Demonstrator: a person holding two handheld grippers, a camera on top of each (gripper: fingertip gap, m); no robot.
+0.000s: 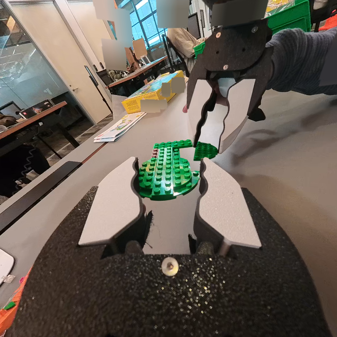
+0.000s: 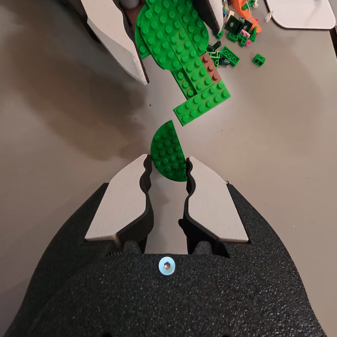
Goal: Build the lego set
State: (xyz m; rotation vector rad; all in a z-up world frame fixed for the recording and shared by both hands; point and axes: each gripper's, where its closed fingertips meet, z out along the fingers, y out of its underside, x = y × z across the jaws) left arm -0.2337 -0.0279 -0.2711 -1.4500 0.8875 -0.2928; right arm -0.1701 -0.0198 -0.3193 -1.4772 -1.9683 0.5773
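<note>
Gripping a green half-round plate (image 2: pixel 168 155), the right tongs (image 2: pixel 168 165) pinch it between pale, wavy-edged fingers (image 2: pixel 206 197) on a gritty black body. The plate is flat, studded and glossy, with its straight edge running away from the camera toward the main build; it sits low over the smooth grey counter (image 2: pixel 73 127), just apart from the build's end.

The green plate assembly (image 1: pixel 166 173) is one elongated piece, rounded at one end, with a crosswise strip at the other and one brown strip along a side. Its long axis runs between the two tongs. The left tongs (image 1: pixel 167 180) straddle its rounded end, fingers close to the edges; contact unclear, so grip cannot be told.

One loose heap of small green, pink and orange bricks (image 2: pixel 237 36) lies nearby. One yellow box (image 1: pixel 151 93), stacked booklets (image 1: pixel 120 127).
</note>
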